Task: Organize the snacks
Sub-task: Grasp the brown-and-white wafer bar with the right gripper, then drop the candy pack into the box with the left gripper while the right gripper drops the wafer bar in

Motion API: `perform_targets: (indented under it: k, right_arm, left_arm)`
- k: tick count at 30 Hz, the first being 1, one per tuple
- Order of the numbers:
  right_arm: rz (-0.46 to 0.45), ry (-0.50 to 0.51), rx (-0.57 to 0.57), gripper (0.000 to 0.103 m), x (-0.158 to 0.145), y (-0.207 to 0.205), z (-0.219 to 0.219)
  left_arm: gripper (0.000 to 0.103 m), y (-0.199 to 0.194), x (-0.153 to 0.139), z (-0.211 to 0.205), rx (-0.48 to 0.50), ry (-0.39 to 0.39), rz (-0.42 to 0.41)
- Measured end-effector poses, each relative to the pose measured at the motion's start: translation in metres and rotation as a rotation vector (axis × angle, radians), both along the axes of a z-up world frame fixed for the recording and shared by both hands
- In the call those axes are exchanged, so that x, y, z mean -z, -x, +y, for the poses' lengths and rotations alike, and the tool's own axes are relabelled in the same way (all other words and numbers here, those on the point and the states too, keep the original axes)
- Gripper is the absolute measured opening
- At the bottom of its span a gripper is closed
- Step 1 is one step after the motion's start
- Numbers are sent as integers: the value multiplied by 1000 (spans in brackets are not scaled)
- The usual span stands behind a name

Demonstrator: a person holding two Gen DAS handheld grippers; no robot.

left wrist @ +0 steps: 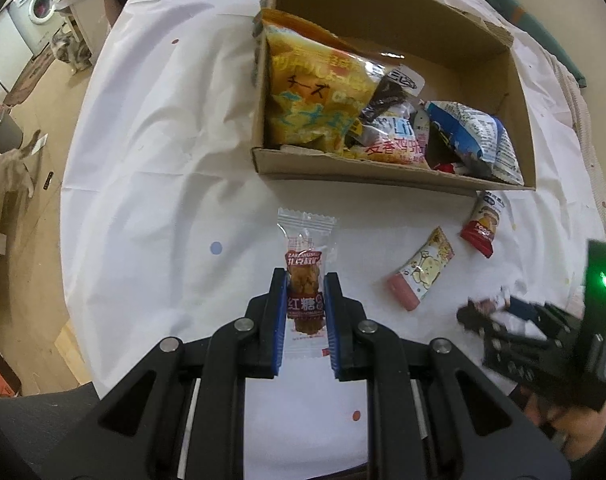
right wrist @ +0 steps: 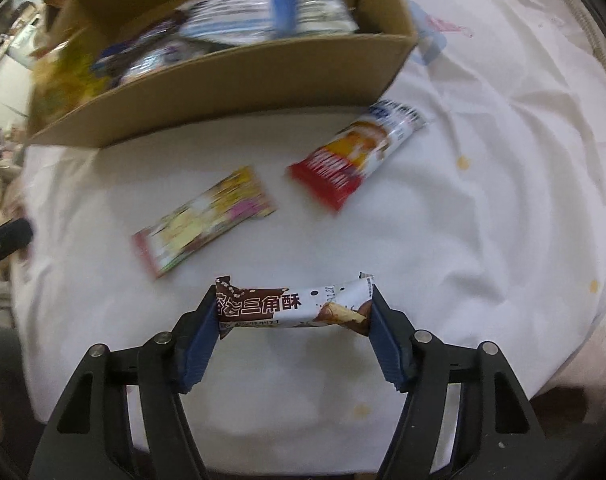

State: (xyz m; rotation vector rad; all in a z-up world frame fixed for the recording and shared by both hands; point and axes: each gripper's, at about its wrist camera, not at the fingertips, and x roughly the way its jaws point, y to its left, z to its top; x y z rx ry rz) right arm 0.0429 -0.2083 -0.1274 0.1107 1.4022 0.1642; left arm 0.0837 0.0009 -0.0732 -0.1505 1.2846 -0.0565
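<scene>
1. Left tool (left wrist: 305, 280): blue pads pinch a clear-wrapped brown-sugar snack (left wrist: 306, 276) by its long sides, pack pointing away from the camera. Tool aims steeply down at the white-clothed surface (left wrist: 163, 160).
2. Right tool (right wrist: 293, 304): pads press on both ends of a brown-and-white wafer bar (right wrist: 293, 308), bar crosswise between them, wrapper ends crumpled. Also aimed steeply down. In the left view it sits low right, blurred, with a green light.
3. Loose on the surface, two packs: a yellow cartoon-print pack (right wrist: 205, 220) and a red-and-white pack (right wrist: 359, 156). Both lie between the right tool and the cardboard box (left wrist: 383, 176); the red one is just beside the box's near wall.
4. Box is open-topped, ahead of both tools. Inside: one big yellow cheese-snack bag (left wrist: 315, 92) leaning on the left wall, one blue-and-white bag (left wrist: 479, 140) at right, several smaller packs between, count unclear. Far half of the box is bare.
5. Nothing stands between the left tool and the box.
</scene>
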Motion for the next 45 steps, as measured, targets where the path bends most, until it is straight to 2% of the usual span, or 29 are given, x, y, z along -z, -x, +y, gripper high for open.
perform_targets:
  k: [7, 11, 13, 18, 23, 25, 27, 29, 33, 38, 41, 45]
  right_arm:
    - [-59, -107, -89, 70, -46, 31, 28]
    - [-168, -199, -143, 71, -80, 38, 32]
    - [-245, -211, -159, 71, -97, 36, 32]
    - [-392, -268, -132, 71, -115, 12, 12]
    - [-450, -279, -115, 71, -122, -24, 1]
    - [-481, -274, -105, 71, -120, -37, -5]
    - [-486, -293, -77, 71, -116, -51, -13]
    - [-496, -322, -40, 71, -118, -61, -23]
    - [-519, -334, -6, 72, -121, -81, -32]
    - [-482, -372, 31, 72, -113, -106, -39]
    - [-458, -376, 55, 72, -108, -114, -42]
    - [-440, -355, 62, 72, -103, -120, -41]
  left_arm:
    - [15, 0, -2, 1, -10, -9, -15]
    - [15, -1, -2, 3, -23, -14, -31]
    - [15, 0, -3, 2, -18, -34, -44]
    - [15, 3, -3, -7, 18, -72, -81]
    - [15, 2, -10, -8, 15, -94, -136]
    - [15, 2, -18, -10, 18, -130, -185]
    - [15, 2, -30, -14, 38, -155, -247]
    - [15, -1, -45, -16, 52, -146, -305]
    - [15, -21, -70, -12, 61, -82, -362]
    - [15, -60, -67, -13, 90, -5, -305]
    - [15, -82, -56, -18, 104, -57, -293]
    - [15, -110, -33, -19, 93, -46, -225]
